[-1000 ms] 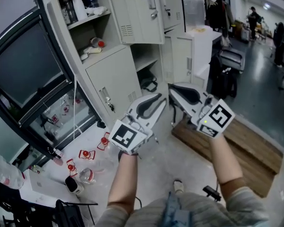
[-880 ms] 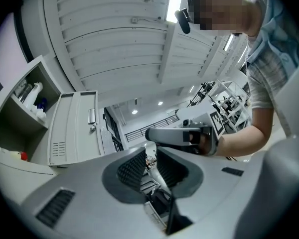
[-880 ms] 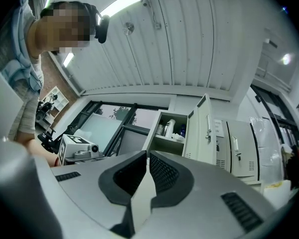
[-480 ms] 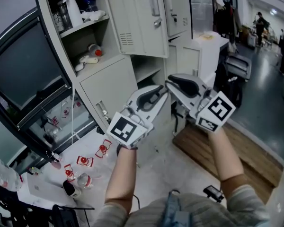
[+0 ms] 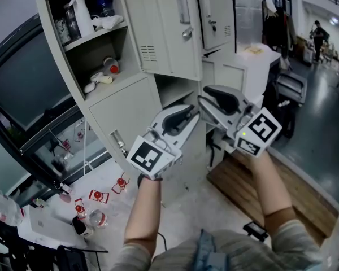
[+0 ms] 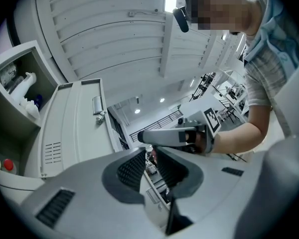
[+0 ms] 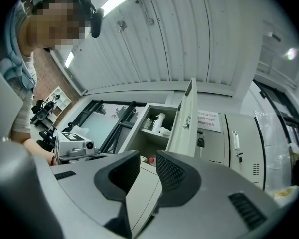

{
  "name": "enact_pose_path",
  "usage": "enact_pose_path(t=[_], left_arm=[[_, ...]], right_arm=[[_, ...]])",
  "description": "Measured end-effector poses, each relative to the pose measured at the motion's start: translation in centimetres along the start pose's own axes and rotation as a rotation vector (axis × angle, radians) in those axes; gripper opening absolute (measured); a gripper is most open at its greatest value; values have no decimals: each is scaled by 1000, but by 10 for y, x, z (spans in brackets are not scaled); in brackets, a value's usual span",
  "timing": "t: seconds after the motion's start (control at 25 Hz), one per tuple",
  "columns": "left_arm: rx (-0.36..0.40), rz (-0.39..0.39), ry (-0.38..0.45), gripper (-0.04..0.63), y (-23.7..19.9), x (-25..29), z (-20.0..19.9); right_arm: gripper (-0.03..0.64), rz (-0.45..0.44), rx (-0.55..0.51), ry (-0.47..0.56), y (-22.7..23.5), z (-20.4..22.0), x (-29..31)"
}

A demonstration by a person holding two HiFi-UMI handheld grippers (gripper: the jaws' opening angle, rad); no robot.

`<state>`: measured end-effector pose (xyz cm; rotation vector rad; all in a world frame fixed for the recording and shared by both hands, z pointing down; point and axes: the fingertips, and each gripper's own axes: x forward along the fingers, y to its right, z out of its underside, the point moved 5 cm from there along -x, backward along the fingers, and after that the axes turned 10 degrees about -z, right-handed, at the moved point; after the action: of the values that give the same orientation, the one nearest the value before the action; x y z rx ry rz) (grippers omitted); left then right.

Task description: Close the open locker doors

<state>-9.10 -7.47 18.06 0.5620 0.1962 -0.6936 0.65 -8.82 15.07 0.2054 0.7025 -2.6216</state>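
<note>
Jaws on both tools stand a little apart with nothing between them. Our left gripper (image 5: 183,119) and our right gripper (image 5: 204,101) hang side by side in the air, near the cabinet but touching none of it.

We judge the task barely begun. The open locker door (image 5: 164,27) swings wide from the upper compartment (image 5: 85,44), whose shelves carry a white bottle (image 5: 79,13) and a red-capped thing (image 5: 110,66). This door at least is left to close. Under it a darker opening (image 5: 178,89) shows, and we cannot tell whether that means a second door to deal with.

Only the head view gives us both tools set against the cabinet, plus the small red-and-clear things (image 5: 96,196) scattered on the floor. Only the left gripper view shows the door's outer face with its handle (image 6: 97,106) and vent slots (image 6: 52,151). The right gripper view sees the door nearly edge-on, and adds a key (image 7: 200,143) hanging in the neighbouring lock and a paper notice (image 7: 209,119) beside it
</note>
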Motion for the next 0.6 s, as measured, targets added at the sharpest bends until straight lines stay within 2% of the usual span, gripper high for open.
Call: enact_pose_path(t=[0.44, 0.6], left_arm=[[31, 4, -44, 67, -8, 29, 15], [30, -3, -52, 67, -15, 33, 19]], right_arm=[[89, 41, 93, -1, 50, 26, 0], [89, 45, 112, -43, 65, 37, 6]])
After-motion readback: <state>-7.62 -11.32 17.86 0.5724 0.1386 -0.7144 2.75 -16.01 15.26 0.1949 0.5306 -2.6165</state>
